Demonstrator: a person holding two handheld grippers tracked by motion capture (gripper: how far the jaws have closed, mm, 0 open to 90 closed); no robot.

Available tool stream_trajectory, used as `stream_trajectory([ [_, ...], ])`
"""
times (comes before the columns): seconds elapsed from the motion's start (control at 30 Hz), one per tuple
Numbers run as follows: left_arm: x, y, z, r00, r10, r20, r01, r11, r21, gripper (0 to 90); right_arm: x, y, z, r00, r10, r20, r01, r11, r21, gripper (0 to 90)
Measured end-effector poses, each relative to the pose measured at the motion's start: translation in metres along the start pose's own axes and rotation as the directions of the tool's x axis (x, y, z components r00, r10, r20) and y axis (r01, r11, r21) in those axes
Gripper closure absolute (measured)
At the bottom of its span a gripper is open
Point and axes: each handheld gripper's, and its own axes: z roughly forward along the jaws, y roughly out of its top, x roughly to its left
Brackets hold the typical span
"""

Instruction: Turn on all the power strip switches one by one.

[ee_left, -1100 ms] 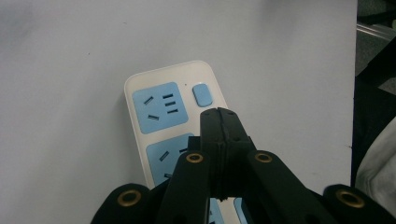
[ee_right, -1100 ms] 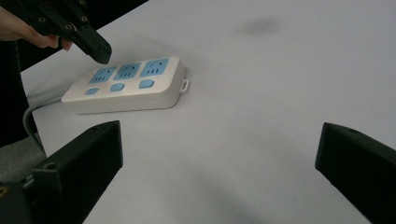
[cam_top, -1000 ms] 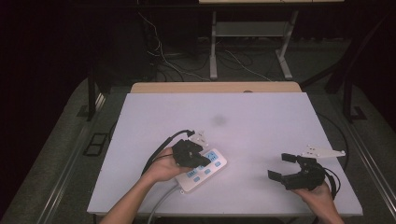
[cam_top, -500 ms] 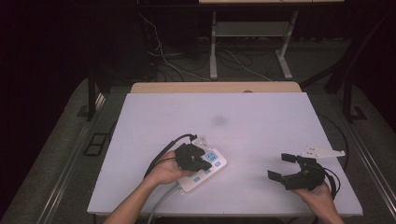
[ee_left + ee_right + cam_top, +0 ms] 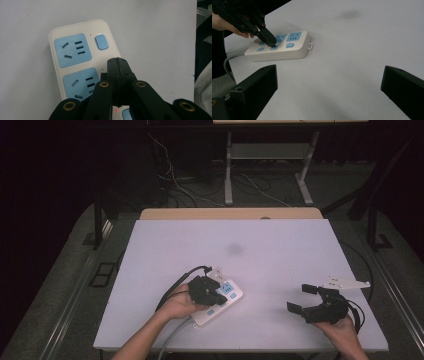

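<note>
A white power strip [image 5: 233,295] with blue sockets and blue switches lies on the white table [image 5: 280,250], front left. My left gripper [image 5: 221,297] is shut, its jaws pressed together with nothing between them. Its tip rests on the strip's row of switches. In the left gripper view the closed jaws [image 5: 118,61] cover the strip [image 5: 75,50] beside the second socket, and a small red light [image 5: 116,110] glows under them. The far switch [image 5: 102,42] is uncovered. The right gripper view shows that tip [image 5: 271,43] down on a blue switch of the strip [image 5: 294,51]. My right gripper [image 5: 304,298] is open near the front right, over bare table [image 5: 342,57].
The strip's grey cable [image 5: 172,337] runs off the table's front edge by the left forearm. A black cable [image 5: 175,282] loops behind the left hand. A faint dark smudge [image 5: 234,249] marks the table's middle. Past the far edge stand table legs and floor cables.
My left gripper has shifted slightly forward and down onto the strip's switch row. The right gripper has stayed put.
</note>
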Motion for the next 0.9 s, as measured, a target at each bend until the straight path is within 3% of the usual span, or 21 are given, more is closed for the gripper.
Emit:
stream_trajectory([
  [0.5,0.0063,0.0002,0.0025,0.9986,-0.038,0.037,0.037,0.9992,0.017,90.0,0.0011,0.0000,0.0003,1.0000,-0.005,0.000,0.005,1.000,0.001,0.6],
  [0.9,0.0032,0.0011,0.0021,0.9995,-0.029,0.016,0.029,0.9994,0.019,90.0,0.0000,0.0000,-0.0003,1.0000,-0.004,0.002,0.004,1.000,0.000,0.6],
])
